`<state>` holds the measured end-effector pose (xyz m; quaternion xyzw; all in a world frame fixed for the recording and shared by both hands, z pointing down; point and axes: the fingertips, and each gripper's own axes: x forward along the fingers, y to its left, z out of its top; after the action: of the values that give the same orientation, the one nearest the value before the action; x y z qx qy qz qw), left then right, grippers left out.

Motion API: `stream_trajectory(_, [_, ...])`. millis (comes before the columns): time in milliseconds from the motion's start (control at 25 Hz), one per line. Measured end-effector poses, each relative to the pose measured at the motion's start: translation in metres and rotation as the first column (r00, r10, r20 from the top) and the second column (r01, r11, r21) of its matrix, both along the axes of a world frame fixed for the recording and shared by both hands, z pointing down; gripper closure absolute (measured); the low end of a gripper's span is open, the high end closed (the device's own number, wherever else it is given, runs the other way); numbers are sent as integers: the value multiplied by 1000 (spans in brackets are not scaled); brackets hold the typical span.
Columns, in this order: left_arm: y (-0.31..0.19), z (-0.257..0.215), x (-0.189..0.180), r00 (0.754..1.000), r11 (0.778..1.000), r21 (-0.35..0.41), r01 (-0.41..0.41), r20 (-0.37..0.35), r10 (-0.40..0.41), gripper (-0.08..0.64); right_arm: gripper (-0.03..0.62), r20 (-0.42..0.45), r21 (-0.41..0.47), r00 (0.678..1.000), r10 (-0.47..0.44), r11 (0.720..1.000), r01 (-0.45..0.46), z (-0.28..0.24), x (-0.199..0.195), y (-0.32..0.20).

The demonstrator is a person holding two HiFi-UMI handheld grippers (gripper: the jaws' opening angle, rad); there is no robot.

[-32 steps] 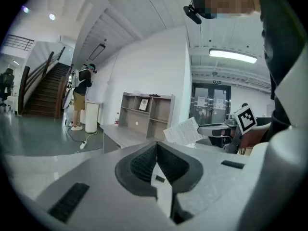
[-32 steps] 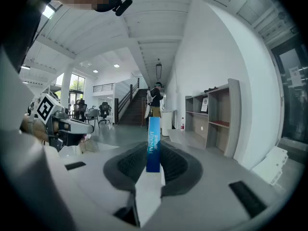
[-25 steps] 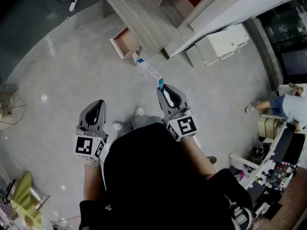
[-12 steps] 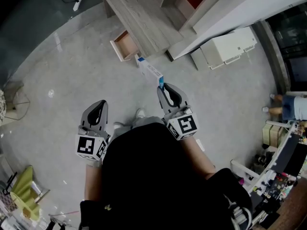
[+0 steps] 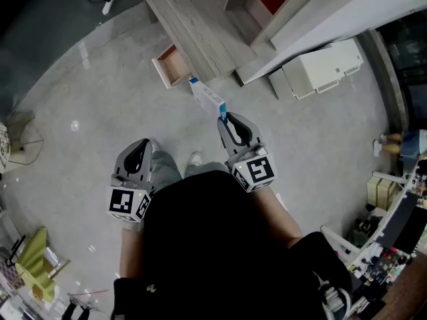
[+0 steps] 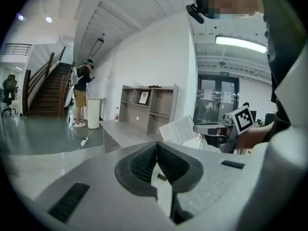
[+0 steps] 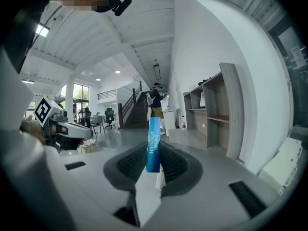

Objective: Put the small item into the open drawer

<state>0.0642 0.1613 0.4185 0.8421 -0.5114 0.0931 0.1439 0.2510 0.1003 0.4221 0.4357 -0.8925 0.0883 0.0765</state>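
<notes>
Box (image 5: 207, 97), blue and white, is grasped by one end in my right gripper (image 5: 225, 120), sticking out over the floor (image 5: 100, 125) toward the desk's (image 5: 193, 25) open drawer (image 5: 172, 65), still apart from it. My left gripper (image 5: 139, 145) has its fingers (image 6: 139, 162) clenched together, empty.

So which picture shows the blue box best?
The right gripper view: the blue box is close up, clamped in the right gripper. The head view shows it small; the left gripper view, its pale side.
</notes>
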Motion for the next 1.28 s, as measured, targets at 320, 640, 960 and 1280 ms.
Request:
stream_trajectory(320, [-37,1,-26,1000,1000,2,-21,-18,21,557,506,-25,-2,1000,18,1000,-18,3,-26,-33])
stream_trajectory(640, [-92,-2,-77,996,997,23,-73,-39,74,557,506,-66,-20,996,63,998,-64,9,-71,-77])
stream_trajectory(960, [-133,1,-138,990,991,19,-130,-57,131,557,506,-141,-70,981,136,987,-147,25,-123,-118])
stream_trajectory(1280, [-161,11,-187,989,990,-14,-138,-52,138,557,506,-205,-131,965,166,972,-195,50,-155,-156])
